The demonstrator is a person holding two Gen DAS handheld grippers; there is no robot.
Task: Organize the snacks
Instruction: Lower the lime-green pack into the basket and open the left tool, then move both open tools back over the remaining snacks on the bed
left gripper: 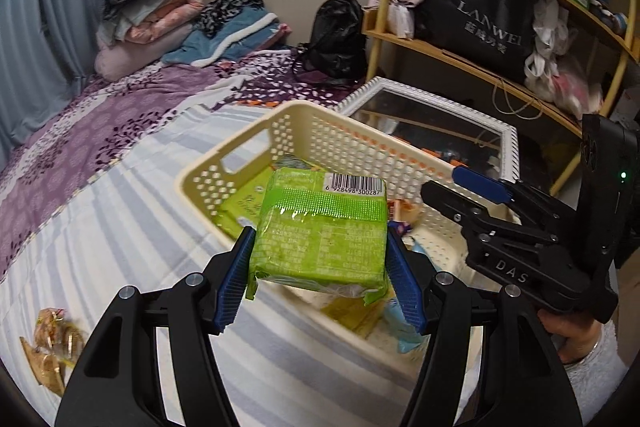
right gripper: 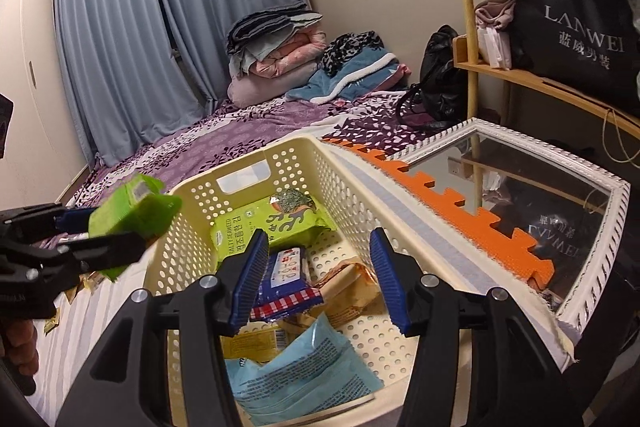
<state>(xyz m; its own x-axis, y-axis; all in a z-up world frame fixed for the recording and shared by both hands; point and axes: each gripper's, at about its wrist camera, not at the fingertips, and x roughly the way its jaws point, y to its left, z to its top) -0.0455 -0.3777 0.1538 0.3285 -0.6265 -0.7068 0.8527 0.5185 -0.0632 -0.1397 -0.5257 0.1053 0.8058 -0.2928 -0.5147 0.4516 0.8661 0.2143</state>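
Observation:
My left gripper [left gripper: 320, 275] is shut on a green snack packet [left gripper: 320, 235] with a barcode, held above the near rim of the cream perforated basket [left gripper: 240, 151] on the bed. The same packet [right gripper: 132, 223] and left gripper [right gripper: 72, 239] show at the left of the right wrist view. My right gripper [right gripper: 320, 279] is open and empty, hovering over the basket [right gripper: 192, 247]. It also shows in the left wrist view [left gripper: 480, 203]. Inside lie a green seaweed pack [right gripper: 276, 223], a blue pack [right gripper: 286, 275], an orange pack [right gripper: 352, 291] and a light blue bag [right gripper: 304, 367].
Small wrapped snacks [left gripper: 52, 343] lie on the striped sheet at the left. A white-framed mirror [right gripper: 520, 211] and orange foam mat [right gripper: 460, 211] lie right of the basket. A wooden shelf [left gripper: 480, 59] with a black bag stands behind. Folded blankets [left gripper: 160, 15] sit far back.

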